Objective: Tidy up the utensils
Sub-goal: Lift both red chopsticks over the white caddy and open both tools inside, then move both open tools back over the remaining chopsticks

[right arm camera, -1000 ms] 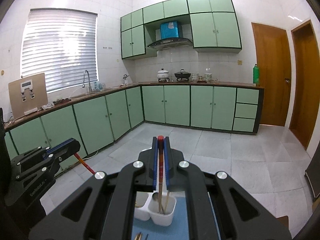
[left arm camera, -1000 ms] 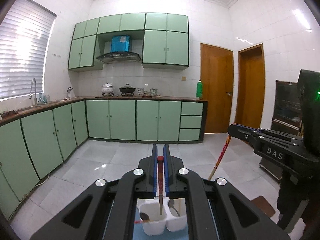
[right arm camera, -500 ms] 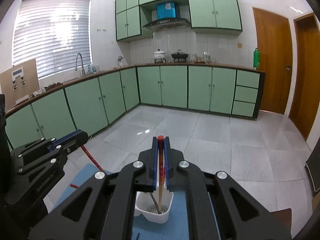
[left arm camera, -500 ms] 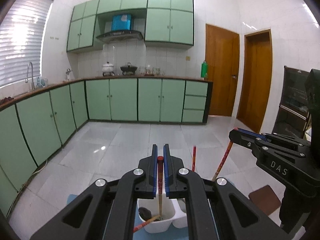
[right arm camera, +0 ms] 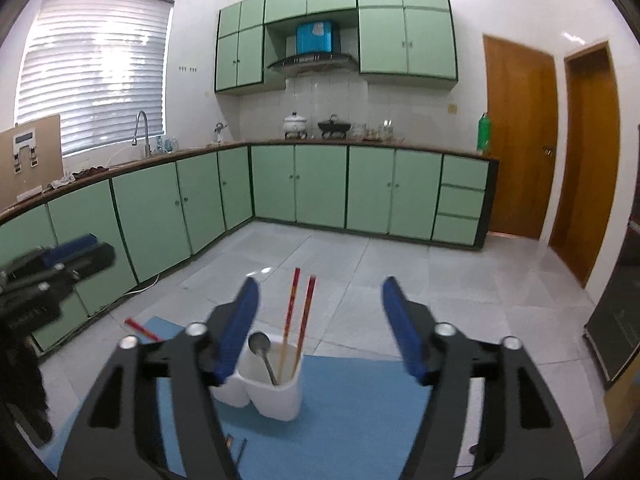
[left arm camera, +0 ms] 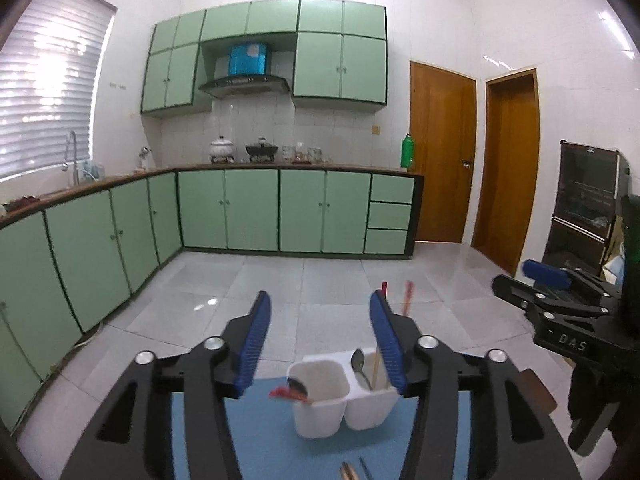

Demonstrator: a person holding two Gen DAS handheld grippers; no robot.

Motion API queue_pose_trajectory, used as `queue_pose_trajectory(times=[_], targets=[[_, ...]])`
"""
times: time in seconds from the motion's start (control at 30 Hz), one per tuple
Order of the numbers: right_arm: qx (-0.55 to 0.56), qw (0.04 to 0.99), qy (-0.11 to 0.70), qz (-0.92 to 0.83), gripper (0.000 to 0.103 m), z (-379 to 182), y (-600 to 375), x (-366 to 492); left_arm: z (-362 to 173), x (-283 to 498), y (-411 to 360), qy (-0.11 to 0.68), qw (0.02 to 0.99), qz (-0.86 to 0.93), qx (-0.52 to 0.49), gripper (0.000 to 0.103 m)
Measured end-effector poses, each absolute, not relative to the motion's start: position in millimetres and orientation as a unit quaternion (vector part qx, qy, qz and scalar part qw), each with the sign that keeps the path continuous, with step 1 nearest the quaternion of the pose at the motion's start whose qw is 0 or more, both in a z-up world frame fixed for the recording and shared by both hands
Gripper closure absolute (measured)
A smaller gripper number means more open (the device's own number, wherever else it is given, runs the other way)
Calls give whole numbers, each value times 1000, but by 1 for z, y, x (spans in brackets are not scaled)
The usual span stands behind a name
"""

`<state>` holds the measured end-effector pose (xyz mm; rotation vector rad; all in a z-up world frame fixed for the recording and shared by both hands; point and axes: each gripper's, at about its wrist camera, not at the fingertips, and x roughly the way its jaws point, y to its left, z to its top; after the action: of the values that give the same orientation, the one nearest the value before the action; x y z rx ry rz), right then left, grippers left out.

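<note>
A white two-compartment utensil holder stands on a blue mat. Its right compartment holds two red-topped chopsticks and a metal spoon. The left compartment holds a dark spoon and a red chopstick that leans out over the rim. My left gripper is open and empty above the holder. My right gripper is open and empty just behind the holder. Each gripper shows at the edge of the other's view.
More utensil ends lie on the mat near the bottom edge. Green cabinets line the back and left walls. Two wooden doors are at the right, a dark appliance beside them.
Both grippers have opened and let go of their chopsticks. The right one's chopstick now stands in the right compartment; the left one's leans out of the left compartment.
</note>
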<state>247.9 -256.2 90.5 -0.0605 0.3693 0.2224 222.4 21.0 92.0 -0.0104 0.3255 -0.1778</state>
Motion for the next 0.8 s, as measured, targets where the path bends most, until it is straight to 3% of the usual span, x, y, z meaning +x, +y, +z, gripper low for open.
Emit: queue_pose_trajectory(times=[0.13,0.33,0.8], targets=[[-31,977,178,111,17,75,-267,203,77,184,23,169,982,-81,-9,39],[2,971,210,117,10,32,-276,145,26,136,28,208,975,-73,-24,22],[2,933,340,115,8,-92,-241,79,-101,94,36,332,942,-42,-20,20]])
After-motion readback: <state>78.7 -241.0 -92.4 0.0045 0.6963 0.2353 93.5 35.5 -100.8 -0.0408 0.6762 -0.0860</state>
